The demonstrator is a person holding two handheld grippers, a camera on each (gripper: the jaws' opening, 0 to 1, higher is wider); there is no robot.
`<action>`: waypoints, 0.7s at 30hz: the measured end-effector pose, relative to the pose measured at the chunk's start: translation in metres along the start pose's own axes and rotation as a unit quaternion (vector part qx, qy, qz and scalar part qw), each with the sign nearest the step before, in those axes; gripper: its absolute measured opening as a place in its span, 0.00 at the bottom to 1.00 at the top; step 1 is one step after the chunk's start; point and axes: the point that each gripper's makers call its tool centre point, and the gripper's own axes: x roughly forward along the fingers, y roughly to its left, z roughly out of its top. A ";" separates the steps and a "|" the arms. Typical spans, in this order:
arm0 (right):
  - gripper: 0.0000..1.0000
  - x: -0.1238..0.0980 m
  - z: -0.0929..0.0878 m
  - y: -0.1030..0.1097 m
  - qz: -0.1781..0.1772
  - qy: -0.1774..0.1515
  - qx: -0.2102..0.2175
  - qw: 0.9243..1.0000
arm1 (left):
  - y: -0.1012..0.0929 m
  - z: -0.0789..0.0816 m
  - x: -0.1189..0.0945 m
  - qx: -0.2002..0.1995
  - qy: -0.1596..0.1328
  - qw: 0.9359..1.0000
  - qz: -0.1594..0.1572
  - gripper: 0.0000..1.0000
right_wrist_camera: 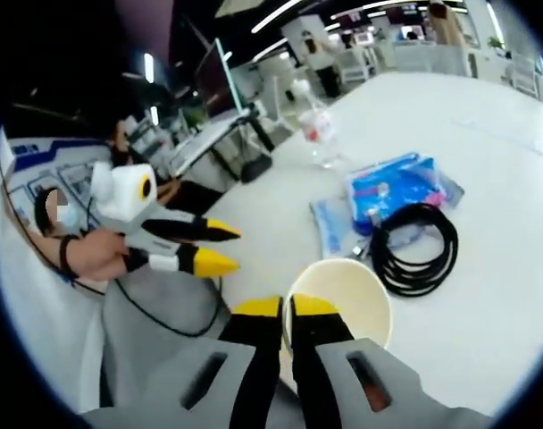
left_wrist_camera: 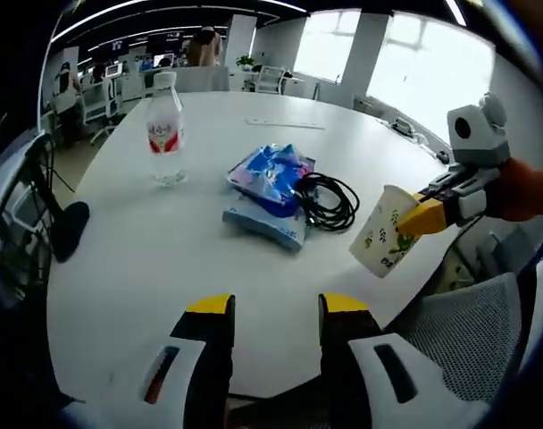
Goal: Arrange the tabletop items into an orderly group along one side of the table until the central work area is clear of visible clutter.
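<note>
A white paper cup (left_wrist_camera: 383, 237) with a green leaf print hangs tilted above the near right edge of the round white table (left_wrist_camera: 146, 268). My right gripper (left_wrist_camera: 418, 214) is shut on its rim (right_wrist_camera: 343, 299); its own jaws (right_wrist_camera: 287, 308) pinch the cup wall. My left gripper (left_wrist_camera: 276, 308) stands open over the table's near edge with nothing between its jaws, and it appears open beside the cup (right_wrist_camera: 222, 248). On the table lie a clear water bottle (left_wrist_camera: 164, 130) (right_wrist_camera: 318, 130), blue packets (left_wrist_camera: 271, 179) (right_wrist_camera: 396, 188) and a coiled black cable (left_wrist_camera: 329, 201) (right_wrist_camera: 419, 246).
A white power strip (left_wrist_camera: 285, 123) lies at the table's far side. A grey mesh chair (left_wrist_camera: 472, 331) stands at the near right and a black chair (left_wrist_camera: 68, 228) at the left. Desks, monitors and people fill the office behind.
</note>
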 end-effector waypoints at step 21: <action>0.00 0.035 0.055 0.006 0.039 0.024 -0.093 0.995 | 0.010 0.000 -0.007 -0.043 -0.018 0.999 0.021 0.35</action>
